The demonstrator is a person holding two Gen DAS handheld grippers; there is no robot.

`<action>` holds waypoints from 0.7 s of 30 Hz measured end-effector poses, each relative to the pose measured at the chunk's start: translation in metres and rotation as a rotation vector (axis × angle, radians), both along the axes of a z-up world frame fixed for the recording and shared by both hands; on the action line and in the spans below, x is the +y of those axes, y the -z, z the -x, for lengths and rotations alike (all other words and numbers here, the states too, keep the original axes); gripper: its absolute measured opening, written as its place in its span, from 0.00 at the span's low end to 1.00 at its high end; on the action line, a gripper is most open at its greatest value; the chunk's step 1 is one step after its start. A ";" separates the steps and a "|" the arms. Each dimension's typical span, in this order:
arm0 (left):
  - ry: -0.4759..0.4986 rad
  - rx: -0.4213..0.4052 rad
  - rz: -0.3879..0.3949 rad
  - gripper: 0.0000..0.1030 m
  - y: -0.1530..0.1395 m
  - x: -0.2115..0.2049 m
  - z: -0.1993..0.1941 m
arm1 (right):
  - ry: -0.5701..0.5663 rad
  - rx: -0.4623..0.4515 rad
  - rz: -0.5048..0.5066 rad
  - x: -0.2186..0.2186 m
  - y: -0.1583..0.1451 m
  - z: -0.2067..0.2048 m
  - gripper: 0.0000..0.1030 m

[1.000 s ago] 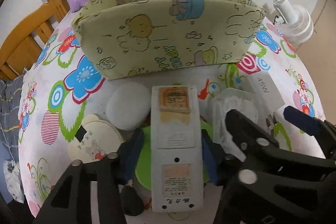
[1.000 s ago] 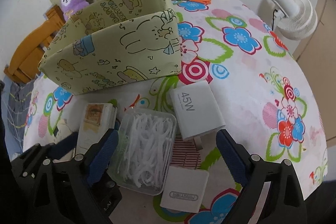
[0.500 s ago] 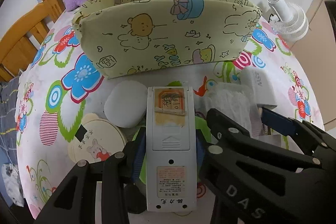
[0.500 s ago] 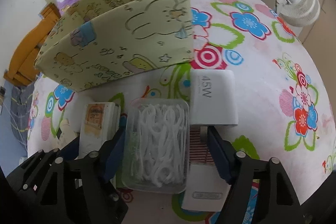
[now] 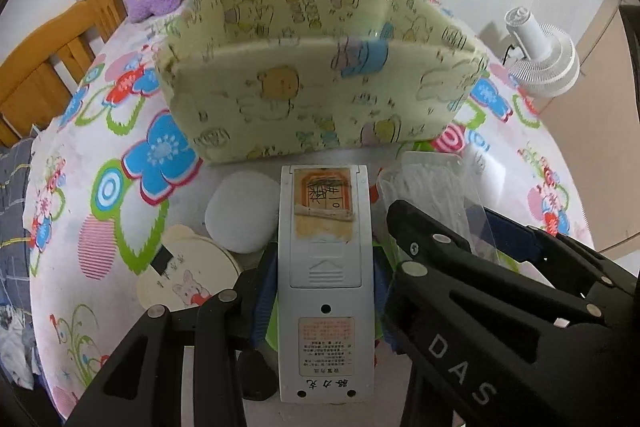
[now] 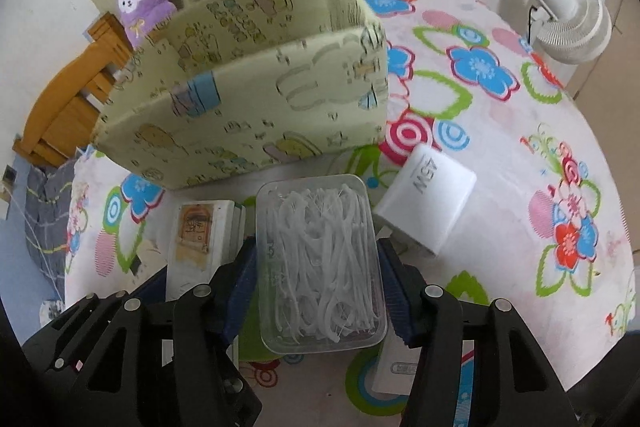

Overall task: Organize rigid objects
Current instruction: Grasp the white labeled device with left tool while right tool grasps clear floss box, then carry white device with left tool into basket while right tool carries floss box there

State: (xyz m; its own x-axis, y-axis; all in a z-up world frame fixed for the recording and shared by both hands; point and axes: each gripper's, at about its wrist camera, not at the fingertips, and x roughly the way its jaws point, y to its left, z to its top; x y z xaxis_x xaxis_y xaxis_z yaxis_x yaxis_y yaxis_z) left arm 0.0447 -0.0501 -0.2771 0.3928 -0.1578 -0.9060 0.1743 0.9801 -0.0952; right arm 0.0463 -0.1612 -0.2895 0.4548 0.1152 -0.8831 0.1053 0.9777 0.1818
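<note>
Remote lies face-down at lower centre of the left view, clamped at its sides between the left gripper's blue pads. Right gripper, whose jaws have just been closing, presses on both long sides of the clear floss-pick box at lower centre of its view. Fabric bin stands just above both, on the floral tablecloth. White charger sits tilted right of the box.

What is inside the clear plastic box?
The clear plastic box holds a tangle of white floss picks, seen through its lid. Their count and whatever lies beneath them cannot be seen.
</note>
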 end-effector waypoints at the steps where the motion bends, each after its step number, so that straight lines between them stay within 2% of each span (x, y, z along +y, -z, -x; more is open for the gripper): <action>1: -0.004 -0.005 -0.003 0.44 -0.003 0.000 0.000 | 0.000 -0.004 0.002 0.000 -0.003 0.000 0.59; 21: -0.053 -0.105 -0.002 0.44 -0.071 0.000 -0.001 | -0.026 -0.100 0.043 0.001 -0.079 -0.003 0.59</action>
